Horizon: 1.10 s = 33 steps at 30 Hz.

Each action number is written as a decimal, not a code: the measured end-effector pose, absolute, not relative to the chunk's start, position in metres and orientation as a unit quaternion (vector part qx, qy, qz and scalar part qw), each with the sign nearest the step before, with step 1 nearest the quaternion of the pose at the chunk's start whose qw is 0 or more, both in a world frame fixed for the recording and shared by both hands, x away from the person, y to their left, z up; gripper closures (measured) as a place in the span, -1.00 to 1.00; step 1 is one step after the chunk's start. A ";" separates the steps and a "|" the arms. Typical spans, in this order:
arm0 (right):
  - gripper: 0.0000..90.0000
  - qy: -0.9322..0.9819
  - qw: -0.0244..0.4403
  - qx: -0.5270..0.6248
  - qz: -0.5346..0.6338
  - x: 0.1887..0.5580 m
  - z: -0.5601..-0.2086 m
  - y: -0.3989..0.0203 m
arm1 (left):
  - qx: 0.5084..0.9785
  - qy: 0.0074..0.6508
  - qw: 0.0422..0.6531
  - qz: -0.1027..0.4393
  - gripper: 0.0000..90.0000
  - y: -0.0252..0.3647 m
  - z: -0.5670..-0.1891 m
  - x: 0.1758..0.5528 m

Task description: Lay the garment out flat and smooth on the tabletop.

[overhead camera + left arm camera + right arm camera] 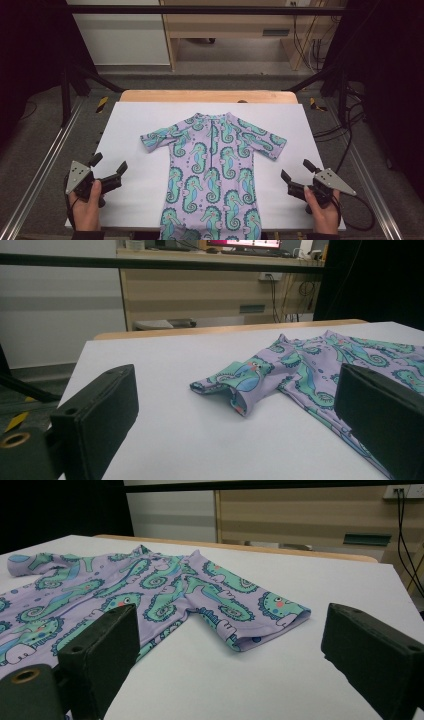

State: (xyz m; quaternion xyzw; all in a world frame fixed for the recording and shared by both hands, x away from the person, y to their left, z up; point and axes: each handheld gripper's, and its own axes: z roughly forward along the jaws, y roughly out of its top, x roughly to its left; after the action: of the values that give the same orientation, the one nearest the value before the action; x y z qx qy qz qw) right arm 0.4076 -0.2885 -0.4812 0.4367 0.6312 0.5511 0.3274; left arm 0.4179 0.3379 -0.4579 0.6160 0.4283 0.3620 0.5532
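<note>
A lilac short-sleeved garment printed with teal seahorses lies flat in the middle of the white table top, its lower end hanging over the near edge. My left gripper rests open at the near left, a hand's width from the garment's left sleeve. Over at the near right my right gripper is open too, just below the right sleeve. Nothing sits between either pair of jaws.
The white top lies on a wooden table whose far edge shows beyond it. Black frame bars surround the table. Wooden furniture and cables stand on the floor behind.
</note>
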 end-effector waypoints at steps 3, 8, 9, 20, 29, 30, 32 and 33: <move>-0.81 0.637 0.327 0.425 0.554 0.408 -0.483 -0.286 | 0.616 0.419 0.572 0.344 -0.90 0.339 -0.461 0.415; -0.83 0.650 0.325 0.403 0.557 0.409 -0.485 -0.278 | 0.620 0.408 0.578 0.339 -0.90 0.334 -0.464 0.413; -0.84 0.650 0.322 0.404 0.557 0.410 -0.486 -0.276 | 0.622 0.405 0.578 0.339 -0.90 0.332 -0.465 0.413; -0.85 0.654 0.315 0.385 0.570 0.412 -0.487 -0.266 | 0.629 0.374 0.592 0.337 -0.91 0.313 -0.465 0.409; -0.85 0.653 0.314 0.372 0.581 0.413 -0.487 -0.262 | 0.636 0.359 0.606 0.315 -0.91 0.297 -0.467 0.405; -0.85 0.653 0.314 0.370 0.582 0.413 -0.487 -0.262 | 0.637 0.358 0.607 0.312 -0.91 0.295 -0.467 0.404; -0.85 0.653 0.316 0.365 0.584 0.413 -0.487 -0.261 | 0.641 0.355 0.607 0.309 -0.91 0.293 -0.467 0.403; -0.85 0.653 0.318 0.362 0.584 0.413 -0.487 -0.260 | 0.641 0.354 0.607 0.307 -0.91 0.291 -0.468 0.402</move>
State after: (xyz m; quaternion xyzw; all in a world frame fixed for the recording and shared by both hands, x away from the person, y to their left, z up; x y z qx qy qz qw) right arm 0.4132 -0.2600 -0.4873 0.3617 0.6532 0.5843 0.3181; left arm 0.4019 0.2911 -0.4676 0.6413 0.3540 0.3073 0.6074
